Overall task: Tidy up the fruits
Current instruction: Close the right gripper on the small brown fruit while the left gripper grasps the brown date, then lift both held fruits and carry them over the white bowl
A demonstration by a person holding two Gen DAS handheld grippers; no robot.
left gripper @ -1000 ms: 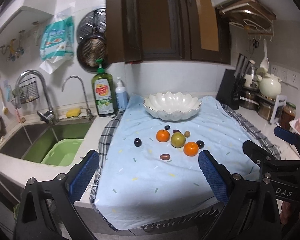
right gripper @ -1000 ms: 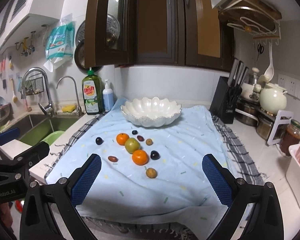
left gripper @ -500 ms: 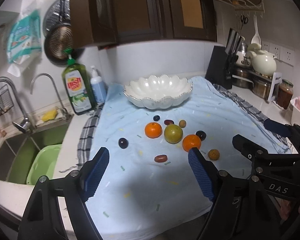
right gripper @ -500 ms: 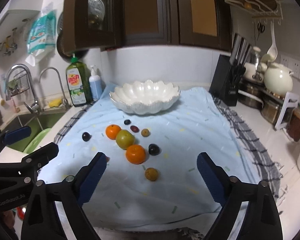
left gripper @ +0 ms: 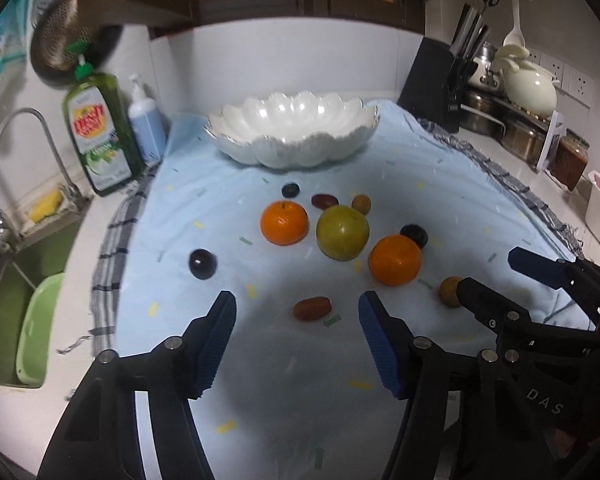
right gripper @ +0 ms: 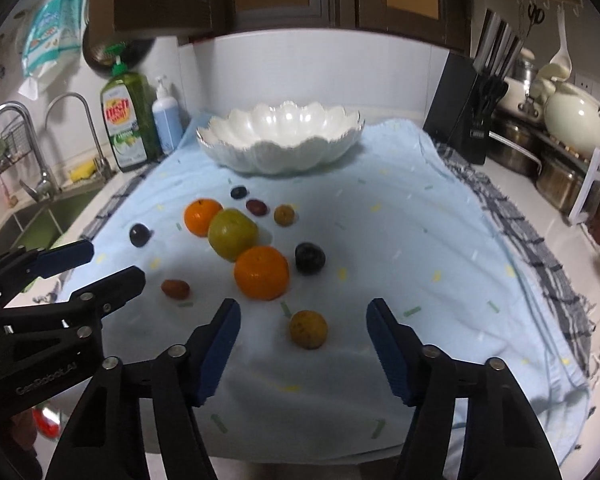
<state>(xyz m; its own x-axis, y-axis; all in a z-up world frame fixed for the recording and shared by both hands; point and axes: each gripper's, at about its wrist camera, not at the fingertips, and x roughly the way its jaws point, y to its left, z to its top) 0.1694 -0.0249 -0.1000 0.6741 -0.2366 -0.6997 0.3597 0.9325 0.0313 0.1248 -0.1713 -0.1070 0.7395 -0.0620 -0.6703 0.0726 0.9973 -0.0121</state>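
Nine fruits lie on the blue cloth [right gripper: 440, 240] in front of the white bowl [right gripper: 280, 136], which looks empty, so nothing is sorted yet. Your left tool [left gripper: 296, 332] gapes wide just short of the reddish date [left gripper: 312, 308]; your right tool [right gripper: 304, 340] stands wide around the small brown fruit [right gripper: 308, 329], not touching it.

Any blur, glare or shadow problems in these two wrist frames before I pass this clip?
Left wrist view: dish soap bottle smeared by motion blur; glare on the white bowl; the left hand-held gripper shadows the cloth around the red date. Right wrist view: fruit sharp enough, fisheye darkens the corners, shadow under the right hand-held gripper near the brown fruit.
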